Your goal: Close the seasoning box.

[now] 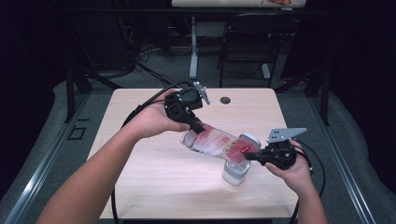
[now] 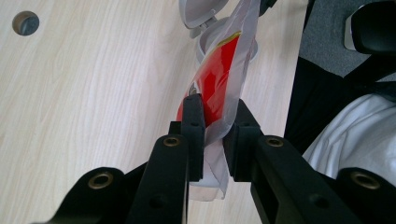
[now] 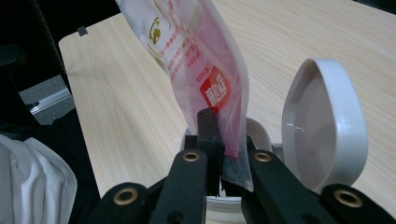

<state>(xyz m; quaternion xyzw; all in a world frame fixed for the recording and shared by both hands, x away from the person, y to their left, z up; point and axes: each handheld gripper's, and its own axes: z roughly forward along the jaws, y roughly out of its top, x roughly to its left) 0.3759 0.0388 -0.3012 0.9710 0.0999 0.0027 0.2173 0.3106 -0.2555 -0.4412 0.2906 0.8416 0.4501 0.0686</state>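
A clear plastic bag with red print [image 1: 215,142] hangs tilted over the table, held at both ends. My left gripper [image 1: 200,127] is shut on its upper left end; its pads [image 2: 193,116] pinch the bag [image 2: 219,84]. My right gripper [image 1: 250,156] is shut on the lower right end, where the bag [image 3: 196,60] is squeezed between the pads [image 3: 208,123]. Below that end stands a white container [image 1: 236,172] with its hinged lid [image 3: 322,123] flipped open. The bag's lower end sits over the container's mouth [image 2: 208,37].
The light wood table [image 1: 140,154] has a round cable hole [image 1: 225,100] near its far edge. A black chair [image 1: 250,42] and a desk leg [image 1: 193,46] stand beyond the table. Black cables [image 1: 140,109] trail from both grippers.
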